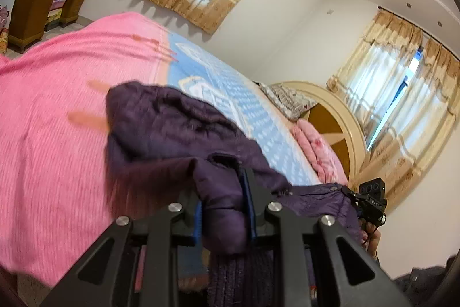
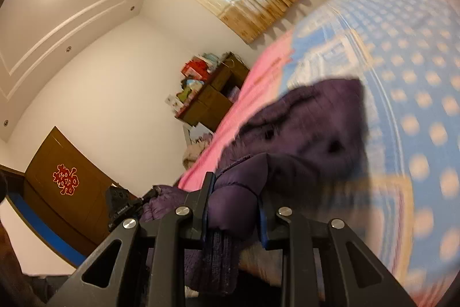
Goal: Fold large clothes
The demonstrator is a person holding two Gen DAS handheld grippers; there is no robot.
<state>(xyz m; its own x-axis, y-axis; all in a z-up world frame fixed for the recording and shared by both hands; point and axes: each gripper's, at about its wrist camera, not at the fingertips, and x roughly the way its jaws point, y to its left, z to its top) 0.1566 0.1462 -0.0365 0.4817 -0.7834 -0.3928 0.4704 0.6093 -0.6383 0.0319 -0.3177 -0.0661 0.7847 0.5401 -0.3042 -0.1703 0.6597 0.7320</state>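
Left wrist view first: pink blanket point(image 1: 57, 120) fills the left of the frame, and a purple jacket point(image 1: 172, 123) hangs bunched in the centre. The left gripper point(image 1: 225, 192) sits at lower centre, its jaws closed tight on a padded fold of the jacket, knit cuff dangling below. At lower right, the right gripper point(image 1: 371, 203) shows small, holding the jacket's far end, so the garment is strung between the two tools, lifted off the bed point(image 1: 258, 117).

Over to the right wrist view: the left gripper point(image 2: 123, 206) peeks in at lower left. In the centre, the right gripper point(image 2: 234, 203) has its jaws pinched onto another quilted fold, a ribbed cuff hanging under it. The rest of the jacket balloons up to centre right against the blue dotted sheet point(image 2: 417, 76).

Progress? Early, I'd say. Both ends are gripped, but the jacket looks crumpled and airborne; no neat fold is visible yet. Laying it flat and folding all remain.
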